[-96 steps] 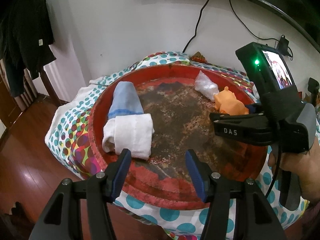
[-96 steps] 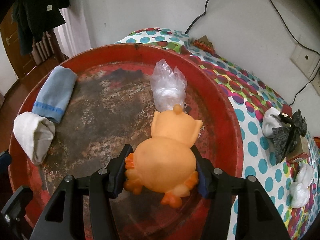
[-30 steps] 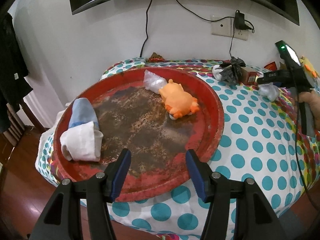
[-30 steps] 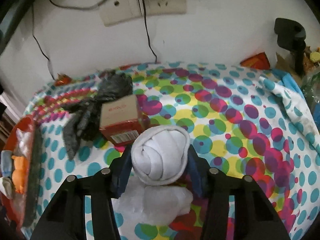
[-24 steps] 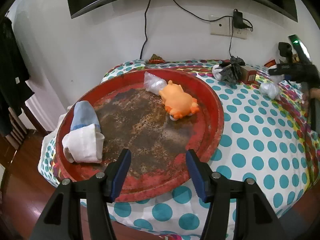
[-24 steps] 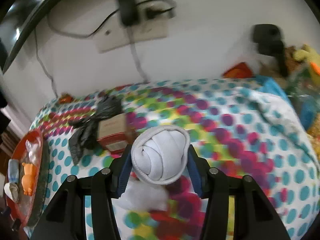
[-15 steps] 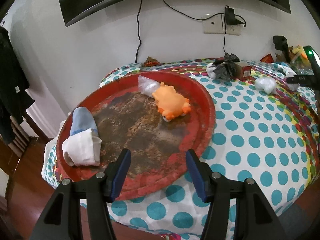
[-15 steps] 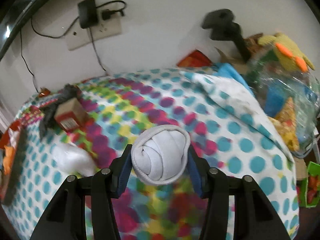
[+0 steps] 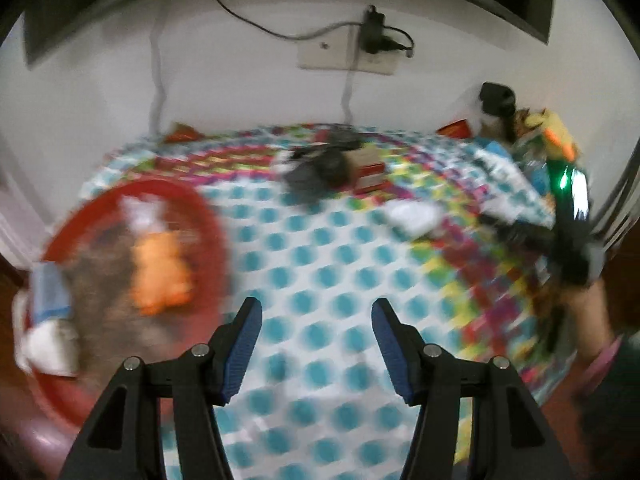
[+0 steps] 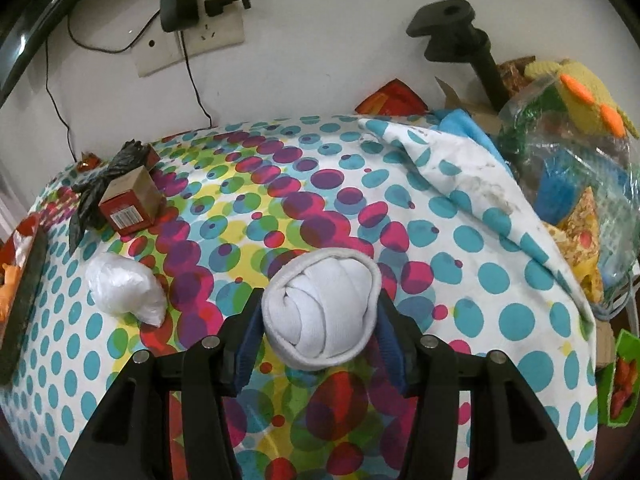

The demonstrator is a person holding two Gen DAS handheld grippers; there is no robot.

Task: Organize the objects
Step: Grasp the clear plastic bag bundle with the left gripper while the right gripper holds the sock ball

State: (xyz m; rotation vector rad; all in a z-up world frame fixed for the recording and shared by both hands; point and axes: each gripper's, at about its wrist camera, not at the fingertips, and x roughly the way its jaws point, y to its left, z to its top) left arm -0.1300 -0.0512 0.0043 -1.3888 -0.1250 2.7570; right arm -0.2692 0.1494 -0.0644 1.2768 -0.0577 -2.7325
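Note:
My right gripper is shut on a white rolled sock ball, held just above the dotted cloth right of the table's middle. In the blurred left wrist view my left gripper stands open with nothing between its fingers, over the blue-dotted cloth just right of the red tray. An orange toy, a blue towel roll, a white cloth roll and a clear bag lie in the tray. Loose on the cloth lie a white plastic bag, a red-brown box and a black bag.
A person's hand holds the right gripper at the right edge of the left wrist view. A black stand, a yellow plush and bagged clutter crowd the table's far right. A wall socket with cables is behind.
My left gripper has swung right, from facing the tray to over the dotted cloth. The right gripper carried the sock ball right, away from the box and plastic bag, then held still.

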